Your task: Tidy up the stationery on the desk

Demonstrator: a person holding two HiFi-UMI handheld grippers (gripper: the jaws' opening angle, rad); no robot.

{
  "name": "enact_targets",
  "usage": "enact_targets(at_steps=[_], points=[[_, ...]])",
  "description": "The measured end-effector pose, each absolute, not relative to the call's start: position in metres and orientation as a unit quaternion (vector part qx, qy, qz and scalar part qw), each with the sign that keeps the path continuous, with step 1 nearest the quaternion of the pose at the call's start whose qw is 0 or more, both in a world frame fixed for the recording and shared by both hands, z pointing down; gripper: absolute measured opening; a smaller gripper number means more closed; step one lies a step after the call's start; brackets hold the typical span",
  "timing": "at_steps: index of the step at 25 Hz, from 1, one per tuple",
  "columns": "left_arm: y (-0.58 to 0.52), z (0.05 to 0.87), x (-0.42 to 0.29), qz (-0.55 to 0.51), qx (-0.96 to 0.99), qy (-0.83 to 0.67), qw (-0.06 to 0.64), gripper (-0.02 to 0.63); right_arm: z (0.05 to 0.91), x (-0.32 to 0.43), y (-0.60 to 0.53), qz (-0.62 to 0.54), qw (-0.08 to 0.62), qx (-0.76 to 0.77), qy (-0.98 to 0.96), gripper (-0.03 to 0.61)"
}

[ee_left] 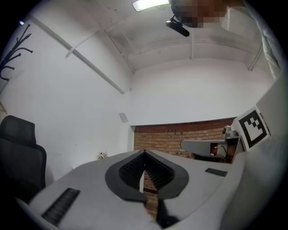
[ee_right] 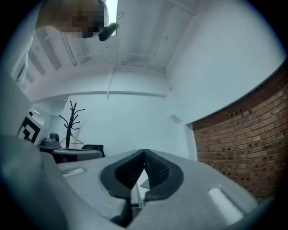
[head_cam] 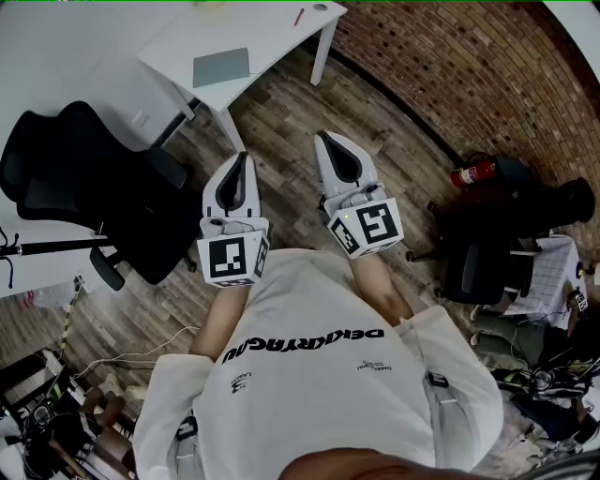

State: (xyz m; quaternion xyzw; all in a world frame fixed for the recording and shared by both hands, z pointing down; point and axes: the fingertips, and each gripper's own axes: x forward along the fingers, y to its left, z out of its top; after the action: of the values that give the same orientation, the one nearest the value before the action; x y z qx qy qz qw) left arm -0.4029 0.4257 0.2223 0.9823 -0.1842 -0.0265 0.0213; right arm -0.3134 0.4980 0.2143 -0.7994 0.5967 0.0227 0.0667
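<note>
Stationery lies on the white rectangular desk [head_cam: 272, 28] at the top of the head view: a flat grey pad [head_cam: 221, 67] near the desk's front edge and a thin red pen [head_cam: 299, 17] further back. A small round grey thing [head_cam: 321, 7] beside the pen is too small to identify. The picture's upper edge cuts off the far side of the desk.

The desk stands on a brown wooden plank floor [head_cam: 281, 122], with a black padded office chair [head_cam: 94, 178] to its left and a curved red-brick wall [head_cam: 441, 66] to its right. A red fire extinguisher [head_cam: 473, 172] lies near that wall, among dark clutter that is hard to make out.

The left gripper [head_cam: 243, 159] and the right gripper [head_cam: 325, 141] are held side by side before the person's white shirt [head_cam: 319, 375], apart from each other, roughly level, well short of the desk. Each gripper view shows its jaws pressed together on nothing, against white walls and ceiling.
</note>
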Motion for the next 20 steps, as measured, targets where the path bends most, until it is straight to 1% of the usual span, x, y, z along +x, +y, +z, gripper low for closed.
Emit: enact_targets(at_steps=[6,16,20], points=[[0.44,0.225,-0.389,-0.024,0.981,-0.189,0.016,-0.002,0.218,-0.3,0.509,0.014,0.093,-0.785,0.612,-0.003],[0.485,0.236,-0.382,-0.006,0.978,-0.208,0.009,-0.002,0.23,-0.288,0.55,0.014,0.1,-0.783,0.614,0.0],[0.496,0.245,-0.373,-0.001,0.979,-0.202,0.004,-0.002,0.243,-0.273,0.554,0.003,0.099,-0.788,0.607,0.0]])
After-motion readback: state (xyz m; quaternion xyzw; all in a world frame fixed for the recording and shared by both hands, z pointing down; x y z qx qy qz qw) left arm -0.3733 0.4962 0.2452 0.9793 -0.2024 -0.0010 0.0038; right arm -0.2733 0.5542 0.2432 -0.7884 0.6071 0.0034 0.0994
